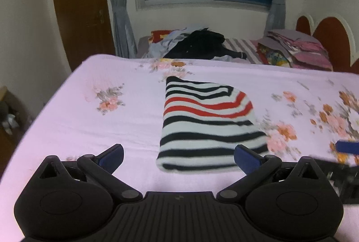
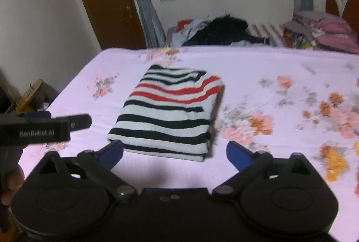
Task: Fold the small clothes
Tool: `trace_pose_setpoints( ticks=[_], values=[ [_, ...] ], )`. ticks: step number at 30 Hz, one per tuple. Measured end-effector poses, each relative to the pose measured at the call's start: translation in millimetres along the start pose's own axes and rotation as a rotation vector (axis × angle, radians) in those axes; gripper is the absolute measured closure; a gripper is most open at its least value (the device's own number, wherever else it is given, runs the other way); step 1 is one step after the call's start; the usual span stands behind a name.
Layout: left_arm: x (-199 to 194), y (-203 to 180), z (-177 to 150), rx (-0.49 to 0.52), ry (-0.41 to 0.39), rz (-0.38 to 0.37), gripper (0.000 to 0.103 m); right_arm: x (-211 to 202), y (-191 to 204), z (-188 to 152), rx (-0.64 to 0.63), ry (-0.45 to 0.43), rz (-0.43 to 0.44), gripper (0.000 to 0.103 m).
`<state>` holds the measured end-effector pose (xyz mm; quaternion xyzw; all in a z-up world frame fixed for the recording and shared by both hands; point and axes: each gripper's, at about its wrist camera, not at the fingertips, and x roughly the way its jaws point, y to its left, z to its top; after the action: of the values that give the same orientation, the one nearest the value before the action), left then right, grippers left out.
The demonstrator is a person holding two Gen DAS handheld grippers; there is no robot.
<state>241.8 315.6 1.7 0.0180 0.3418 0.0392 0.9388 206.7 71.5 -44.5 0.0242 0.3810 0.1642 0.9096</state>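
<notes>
Folded striped shirt (image 2: 170, 111) flat on the floral bed sheet (image 2: 280, 93), right gripper (image 2: 175, 153) just before it, jaws wide and empty, left gripper (image 2: 44, 127) beside the shirt's left edge

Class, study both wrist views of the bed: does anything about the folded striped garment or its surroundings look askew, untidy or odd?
The striped garment is folded but uneven: its far edge slants to a point at one corner. Behind the floral bedsheet, a loose heap of unfolded clothes lies jumbled. Both the left tool and right tool are open, holding nothing.

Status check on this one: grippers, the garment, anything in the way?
Left gripper open, empty. Right gripper open, empty. Striped garment lies folded on the pink floral sheet, free of both. Nothing in the way; clothes pile well behind.
</notes>
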Motion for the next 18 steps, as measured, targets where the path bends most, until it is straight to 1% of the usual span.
trace_pose_setpoints(
  ticks=[3, 6, 9, 13, 16, 18],
  values=[
    [-35.7, -9.2, -10.1, -0.017, -0.017, 0.007, 0.0, -34.2, -6.3, -6.3, 0.027, -0.053, -0.037, 0.001],
    [-70.2, -16.0, -23.4, -0.058, -0.018, 0.012, 0.0, -70.1, -10.2, -18.1, 0.034, -0.104, -0.028, 0.0],
    [-100.9, -21.9, -39.7, -0.09, -0.02, 0.021, 0.0, -104.3, -8.4, -32.9, 0.003, -0.148, -0.03, 0.0],
    [-138.2, -33.9, -62.4, -0.077, -0.044, 0.039, 0.0, -144.8, -6.2, -53.6, -0.025, -0.186, -0.002, 0.0],
    [-164.4, -39.8, -77.2, -0.087, -0.053, 0.046, 0.0, -171.1, -4.8, -65.7, -0.033, -0.217, -0.007, 0.0],
    [-178.7, -41.6, -85.6, -0.093, -0.05, 0.037, 0.0, -185.2, -4.3, -72.0, -0.027, -0.229, -0.005, 0.0]
  ],
)
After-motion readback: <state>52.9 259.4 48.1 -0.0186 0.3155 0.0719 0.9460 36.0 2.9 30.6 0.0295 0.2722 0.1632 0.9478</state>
